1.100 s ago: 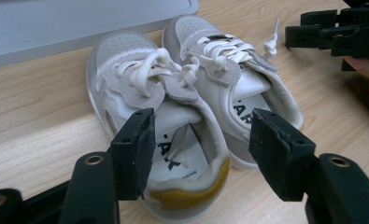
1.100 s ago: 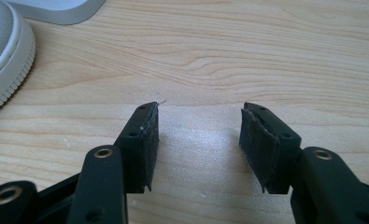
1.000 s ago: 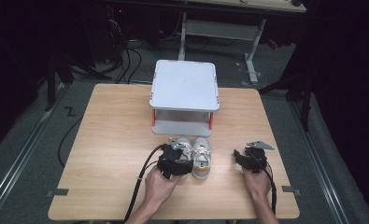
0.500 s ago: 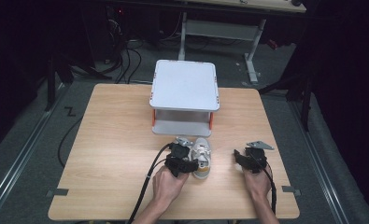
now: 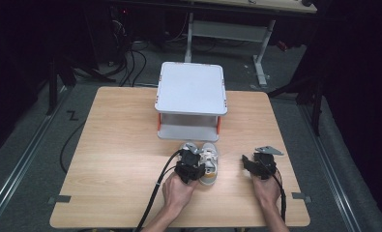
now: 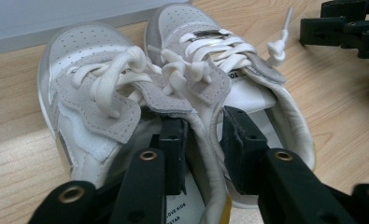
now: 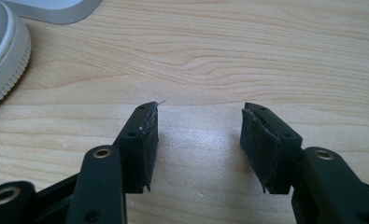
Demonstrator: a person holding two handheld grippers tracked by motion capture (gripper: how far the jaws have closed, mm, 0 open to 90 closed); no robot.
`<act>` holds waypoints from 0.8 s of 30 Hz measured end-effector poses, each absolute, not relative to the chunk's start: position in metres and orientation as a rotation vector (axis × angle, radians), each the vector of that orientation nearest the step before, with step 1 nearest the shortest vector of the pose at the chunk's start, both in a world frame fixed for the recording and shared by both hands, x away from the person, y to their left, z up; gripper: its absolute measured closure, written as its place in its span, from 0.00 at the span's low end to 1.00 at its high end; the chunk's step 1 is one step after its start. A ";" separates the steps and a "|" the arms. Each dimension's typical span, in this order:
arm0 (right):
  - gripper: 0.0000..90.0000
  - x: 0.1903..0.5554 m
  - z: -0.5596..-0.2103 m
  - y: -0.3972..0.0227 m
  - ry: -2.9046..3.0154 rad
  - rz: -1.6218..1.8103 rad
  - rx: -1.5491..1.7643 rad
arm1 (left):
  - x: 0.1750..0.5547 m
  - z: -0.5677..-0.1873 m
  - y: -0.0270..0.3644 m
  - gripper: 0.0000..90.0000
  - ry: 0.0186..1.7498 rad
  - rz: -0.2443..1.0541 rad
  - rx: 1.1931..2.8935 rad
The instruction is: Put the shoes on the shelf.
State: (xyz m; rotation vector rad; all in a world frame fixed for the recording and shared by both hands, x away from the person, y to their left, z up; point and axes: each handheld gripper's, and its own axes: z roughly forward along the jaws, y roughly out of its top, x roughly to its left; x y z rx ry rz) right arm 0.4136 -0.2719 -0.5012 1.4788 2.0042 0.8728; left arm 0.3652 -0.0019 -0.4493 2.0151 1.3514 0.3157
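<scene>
A pair of small white-and-grey sneakers [image 6: 173,93] stands side by side near the front of the wooden table [image 5: 121,145], toes toward a white two-tier rack [image 5: 191,99] just behind them. The left gripper [image 6: 201,140] straddles the two adjoining collar walls, one jaw inside each shoe; its jaws have just been closing, and the pads now appear to pinch both walls together. The right gripper [image 7: 198,140] rests on bare wood to the right of the shoes, its jaws apart with nothing between them. For a sound grip, both padded collars should seat fully between the pads, clear of the loose laces [image 6: 275,44]; a straight, level lift would likely keep either shoe from slipping free or tilting out.
</scene>
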 end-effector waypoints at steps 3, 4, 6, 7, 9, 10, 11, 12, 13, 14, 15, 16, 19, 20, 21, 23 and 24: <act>0.52 0.414 -0.501 -0.272 2.005 0.872 1.478 | 0.366 -0.449 0.000 0.82 1.344 0.307 2.021; 0.52 0.414 -0.501 -0.272 2.006 0.872 1.477 | 0.366 -0.449 0.000 0.82 1.343 0.308 2.023; 0.51 0.414 -0.501 -0.272 2.007 0.872 1.474 | 0.366 -0.448 0.001 0.83 1.338 0.309 2.029; 0.51 0.414 -0.501 -0.272 2.008 0.872 1.473 | 0.366 -0.448 0.002 0.84 1.331 0.305 2.032; 0.51 0.414 -0.501 -0.272 2.009 0.872 1.473 | 0.365 -0.448 0.002 0.87 1.304 0.300 2.042; 0.51 0.414 -0.501 -0.272 2.010 0.872 1.473 | 0.366 -0.448 0.003 0.89 1.292 0.299 2.052; 0.51 0.414 -0.501 -0.272 2.010 0.872 1.473 | 0.366 -0.447 0.003 0.89 1.293 0.292 2.056; 0.50 0.414 -0.501 -0.272 2.011 0.872 1.471 | 0.366 -0.447 0.004 0.90 1.290 0.295 2.056; 0.50 0.414 -0.501 -0.272 2.011 0.872 1.471 | 0.365 -0.447 0.004 0.90 1.283 0.302 2.058; 0.50 0.414 -0.501 -0.272 2.012 0.873 1.468 | 0.365 -0.448 0.005 0.90 1.282 0.306 2.056; 0.50 0.414 -0.501 -0.272 2.012 0.873 1.468 | 0.365 -0.448 0.005 0.91 1.282 0.306 2.053; 0.50 0.414 -0.501 -0.272 2.012 0.873 1.470 | 0.365 -0.447 0.006 0.91 1.277 0.303 2.054; 0.50 0.414 -0.501 -0.272 2.014 0.873 1.468 | 0.363 -0.446 0.007 0.92 1.262 0.314 2.058; 0.50 0.414 -0.501 -0.272 2.013 0.873 1.468 | 0.363 -0.445 0.008 0.92 1.255 0.314 2.061; 0.50 0.414 -0.501 -0.272 2.013 0.873 1.469 | 0.362 -0.444 0.010 0.92 1.253 0.311 2.058; 0.49 0.414 -0.501 -0.272 2.015 0.875 1.469 | 0.361 -0.443 0.013 0.92 1.242 0.300 2.058; 0.49 0.414 -0.501 -0.272 2.016 0.876 1.468 | 0.360 -0.442 0.015 0.92 1.239 0.297 2.057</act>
